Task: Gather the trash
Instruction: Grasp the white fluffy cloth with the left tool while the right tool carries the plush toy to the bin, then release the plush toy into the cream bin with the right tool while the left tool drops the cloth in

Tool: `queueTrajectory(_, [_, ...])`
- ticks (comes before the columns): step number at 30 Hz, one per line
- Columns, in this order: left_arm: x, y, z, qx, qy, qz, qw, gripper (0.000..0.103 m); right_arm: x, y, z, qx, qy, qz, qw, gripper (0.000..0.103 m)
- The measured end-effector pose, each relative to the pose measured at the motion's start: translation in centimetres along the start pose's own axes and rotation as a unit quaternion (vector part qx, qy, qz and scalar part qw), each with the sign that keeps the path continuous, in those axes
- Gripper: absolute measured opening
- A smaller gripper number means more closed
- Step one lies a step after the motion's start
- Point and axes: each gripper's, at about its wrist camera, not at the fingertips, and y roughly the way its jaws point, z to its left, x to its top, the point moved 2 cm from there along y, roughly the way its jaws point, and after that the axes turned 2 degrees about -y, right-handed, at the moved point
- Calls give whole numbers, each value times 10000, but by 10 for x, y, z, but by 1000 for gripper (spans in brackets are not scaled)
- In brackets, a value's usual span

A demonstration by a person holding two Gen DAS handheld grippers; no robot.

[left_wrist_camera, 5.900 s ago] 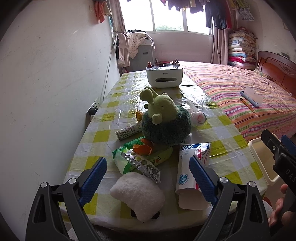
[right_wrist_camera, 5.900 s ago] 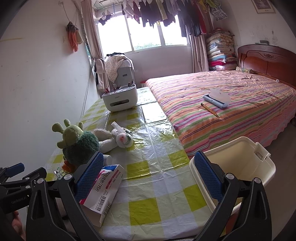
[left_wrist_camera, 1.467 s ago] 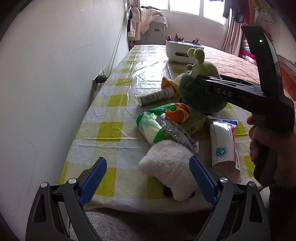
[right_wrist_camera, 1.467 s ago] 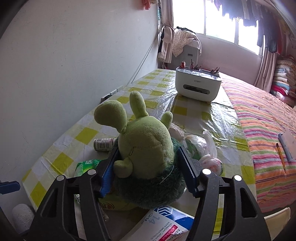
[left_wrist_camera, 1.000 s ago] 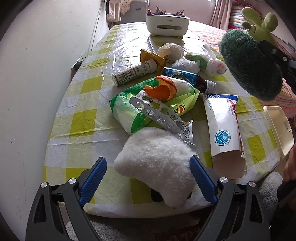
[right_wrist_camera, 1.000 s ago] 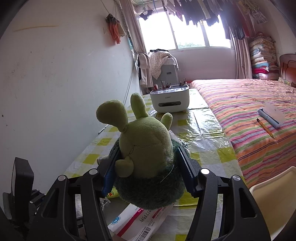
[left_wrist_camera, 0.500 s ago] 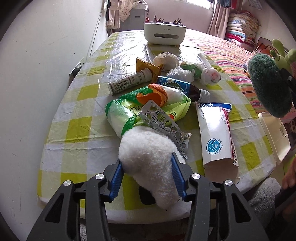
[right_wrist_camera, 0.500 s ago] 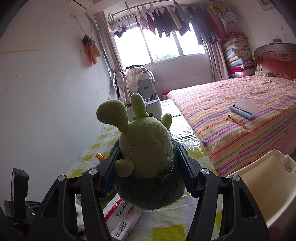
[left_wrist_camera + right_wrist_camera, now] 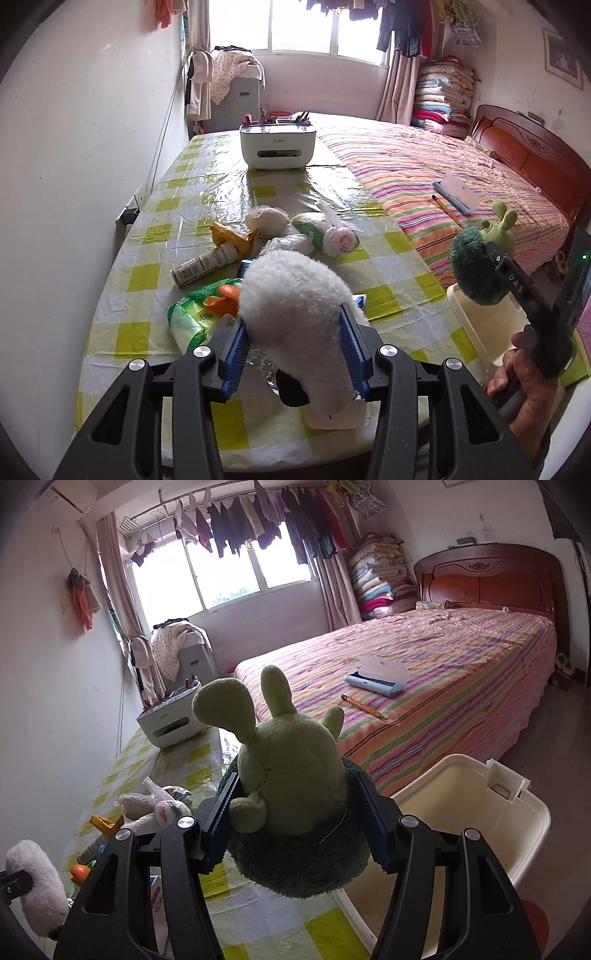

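My left gripper [image 9: 291, 347] is shut on a white fluffy plush toy [image 9: 291, 295] and holds it above the near end of the table. My right gripper [image 9: 295, 812] is shut on a green plush toy [image 9: 291, 775] and holds it over the table's right edge, beside the cream bin [image 9: 461, 812]. The green toy also shows in the left wrist view [image 9: 476, 266], above the bin [image 9: 480, 325]. Trash lies on the table: a green bag with orange peel [image 9: 199, 314], a tube [image 9: 207, 260], a yellow wrapper [image 9: 231, 236], a white carton [image 9: 159, 897].
A yellow-checked table [image 9: 147, 273] runs along the left wall. A white tissue box with pens [image 9: 277, 144] stands at its far end. Small plush toys [image 9: 336, 236] lie mid-table. A striped bed [image 9: 443, 672] with a case and pencil is at the right.
My left gripper closed on the white plush toy and lifted it off the table. My right gripper carried the green plush toy to the right, over the cream bin.
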Motion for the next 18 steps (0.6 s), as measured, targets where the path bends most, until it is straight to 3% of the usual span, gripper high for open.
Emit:
queueTrajectory(8, [22,11,-72,-855,418,14,9955,44,2,4,-38,-863,403,-103,9954,59])
queueTrajectory(12, [24,19,-94,-1091,564,77,9924,44,2,12,-65,-1122,830,-23,9902,61])
queueTrajectory(14, [25,24,-103,-1167,606,142,9912,44,2,12,-73,-1028,999,-61,9897,62])
queueTrajectory(17, [25,35,-110,-1269,601,319,9896,44,1,8,-82,-939,1183,-184,9884,83])
queueTrajectory(18, [24,39,-113,-1303,602,395,9889,44,1,5,-85,-858,1258,-251,9880,83])
